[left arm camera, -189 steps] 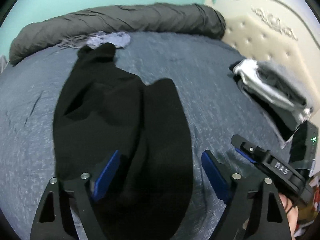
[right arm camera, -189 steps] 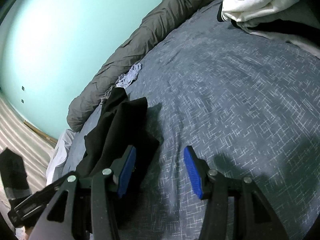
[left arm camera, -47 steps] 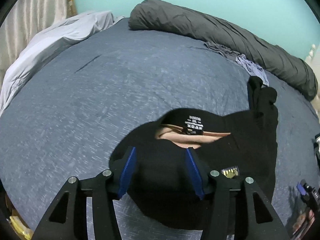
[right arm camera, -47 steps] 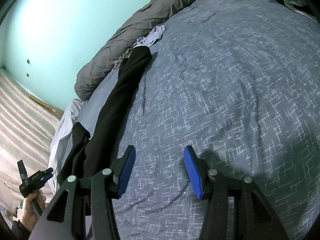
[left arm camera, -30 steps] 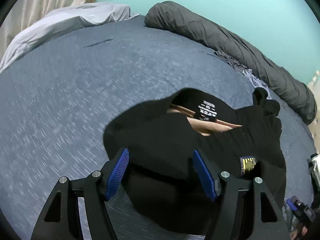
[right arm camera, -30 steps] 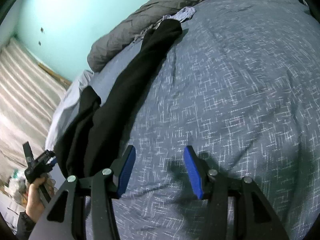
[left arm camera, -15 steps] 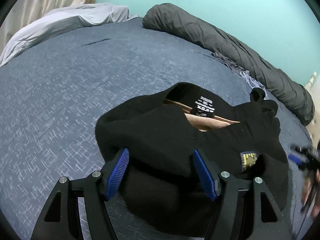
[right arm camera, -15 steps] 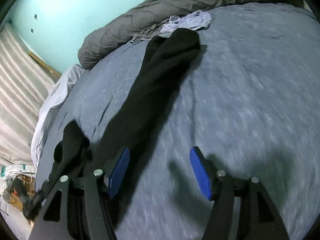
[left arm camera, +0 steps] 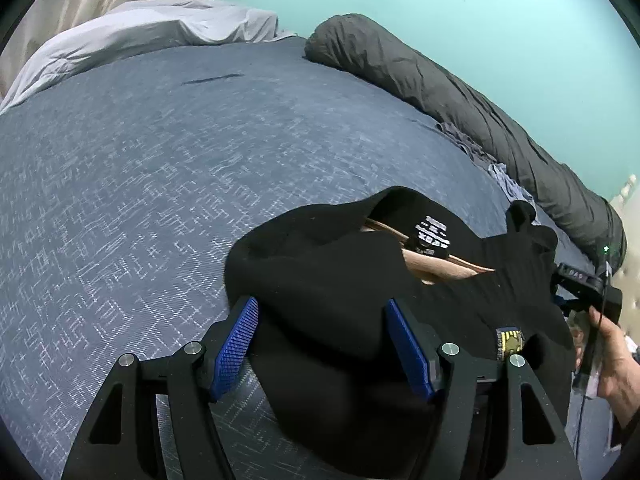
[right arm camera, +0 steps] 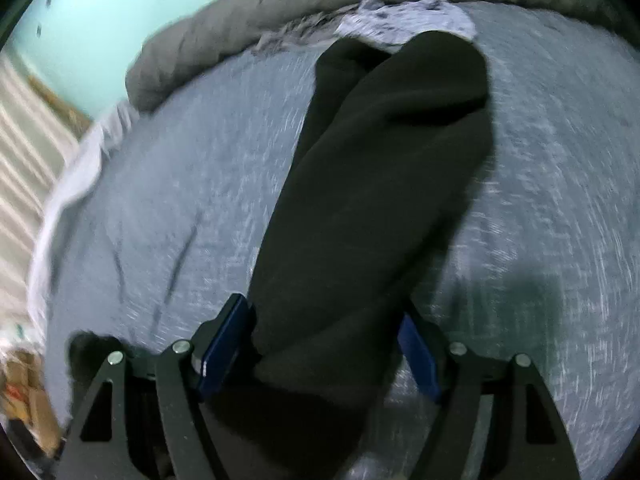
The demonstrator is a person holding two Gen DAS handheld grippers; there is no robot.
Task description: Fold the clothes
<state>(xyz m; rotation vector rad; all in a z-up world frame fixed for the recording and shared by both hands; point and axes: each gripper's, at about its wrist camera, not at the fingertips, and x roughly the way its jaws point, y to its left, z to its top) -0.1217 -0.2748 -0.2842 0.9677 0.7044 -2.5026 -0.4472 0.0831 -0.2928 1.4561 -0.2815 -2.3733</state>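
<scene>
The left gripper stands open, its 2 blue pads either side of the waistband end of the black trousers without pinching it. The right gripper also gapes, straddling the folded legs, which run away across the blue bedspread toward the grey duvet roll. The risk: closing on only 1 layer, so the stacked legs slide apart and the fold skews; the right view's blur makes its aim doubtful.

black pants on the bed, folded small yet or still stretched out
Still stretched out: the black pants run long across the bed, legs stacked, waistband gaping open.
</scene>
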